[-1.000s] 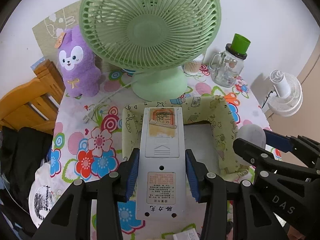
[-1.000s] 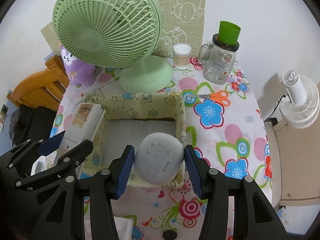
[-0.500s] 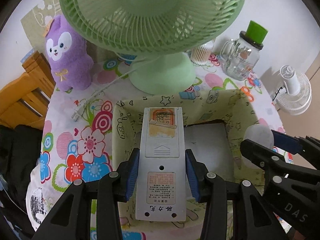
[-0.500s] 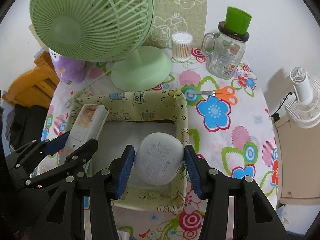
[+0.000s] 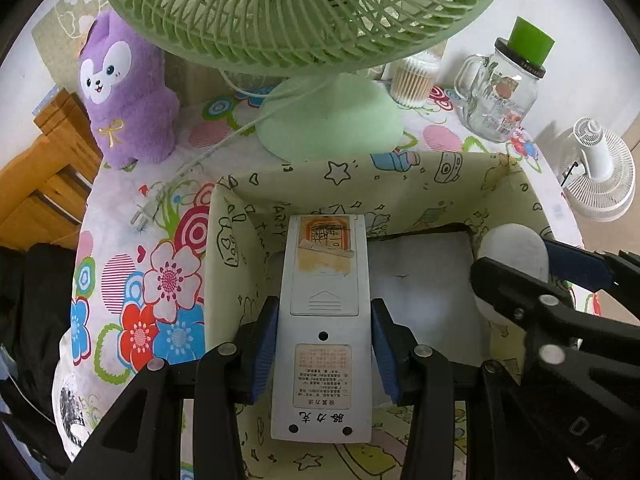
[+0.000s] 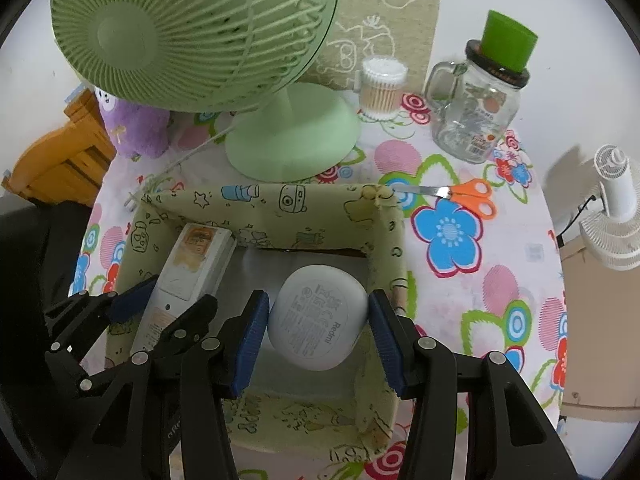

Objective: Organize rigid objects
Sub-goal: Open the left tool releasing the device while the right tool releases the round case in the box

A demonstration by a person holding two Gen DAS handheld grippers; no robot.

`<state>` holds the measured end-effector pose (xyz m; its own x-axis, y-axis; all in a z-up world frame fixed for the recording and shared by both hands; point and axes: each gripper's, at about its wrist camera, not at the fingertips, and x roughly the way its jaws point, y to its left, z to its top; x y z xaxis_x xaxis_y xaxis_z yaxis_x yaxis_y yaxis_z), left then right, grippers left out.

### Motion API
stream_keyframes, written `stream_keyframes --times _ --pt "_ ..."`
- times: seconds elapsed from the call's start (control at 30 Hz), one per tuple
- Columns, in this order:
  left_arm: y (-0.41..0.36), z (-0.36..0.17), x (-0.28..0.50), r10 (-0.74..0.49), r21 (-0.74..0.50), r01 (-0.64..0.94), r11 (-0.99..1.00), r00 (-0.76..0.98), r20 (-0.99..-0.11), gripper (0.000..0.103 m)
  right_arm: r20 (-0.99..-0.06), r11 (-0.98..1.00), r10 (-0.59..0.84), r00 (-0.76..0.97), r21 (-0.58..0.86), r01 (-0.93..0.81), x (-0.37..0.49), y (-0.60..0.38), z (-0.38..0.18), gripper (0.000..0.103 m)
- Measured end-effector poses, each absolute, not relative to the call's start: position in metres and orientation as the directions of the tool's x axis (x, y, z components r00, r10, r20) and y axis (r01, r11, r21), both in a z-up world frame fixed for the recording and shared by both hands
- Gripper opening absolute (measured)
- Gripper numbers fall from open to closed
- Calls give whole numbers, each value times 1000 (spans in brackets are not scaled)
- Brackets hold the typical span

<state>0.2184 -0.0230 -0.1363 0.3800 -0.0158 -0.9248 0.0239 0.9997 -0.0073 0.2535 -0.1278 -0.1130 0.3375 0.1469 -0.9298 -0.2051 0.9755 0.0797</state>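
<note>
My left gripper (image 5: 323, 348) is shut on a grey remote control (image 5: 322, 320), held back side up with its far end inside the pale green fabric box (image 5: 352, 176). The same remote (image 6: 188, 264) shows at the box's left side in the right wrist view, with the left gripper (image 6: 160, 304) around it. My right gripper (image 6: 316, 322) is shut on a white rounded earbud case (image 6: 318, 322) printed "Redmi", held over the box's right half. In the left wrist view that case (image 5: 514, 250) peeks out behind the right gripper's black fingers (image 5: 520, 292).
A green desk fan (image 6: 192, 32) stands just behind the box (image 6: 264, 200), its cord and plug on the flowered tablecloth (image 6: 452, 240). A purple plush (image 5: 124, 92), cotton swabs (image 6: 382, 88), a glass jar mug (image 6: 476, 116) and orange scissors (image 6: 468, 194) lie around. A wooden chair (image 5: 36, 184) is at the left.
Both grippers have come down and forward toward the box. The remote's tip and the earbud case, earlier at the box's near rim, now hang inside it.
</note>
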Motion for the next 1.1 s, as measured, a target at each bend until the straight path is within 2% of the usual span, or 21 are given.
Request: stream_keyframes --times 0.1,0.17,0.23,0.43,0.7,0.83,1.07,1.1 --pt "-24 -136 219 -10 -1 23 1000 393 -919 46 -932 976 145 333 80 -202 257 -126 -119 55" --pt "-24 -134 220 -2 5 17 1000 400 -917 53 -932 977 141 334 76 -200 260 -124 -122 55" --pt "-24 -132 222 -14 -9 16 1000 401 -916 65 -931 979 130 340 66 -195 263 -121 -125 55" --pt "-35 -129 222 -10 6 39 999 396 -918 84 -929 983 109 354 49 -174 269 -119 -133 55" --pt "-33 -127 225 -20 -14 18 1000 375 -927 86 -922 987 127 367 82 -135 275 -119 -135 57" --pt "-32 -123 224 -13 -10 11 1000 377 -926 89 -923 984 146 355 100 -145 273 -118 -133 69" --pt "-31 -108 214 10 19 20 1000 393 -919 92 -923 985 154 352 114 -132 260 -118 -121 77" --pt "-32 -106 212 17 28 22 999 398 -917 94 -922 986 147 358 108 -127 257 -119 -118 80"
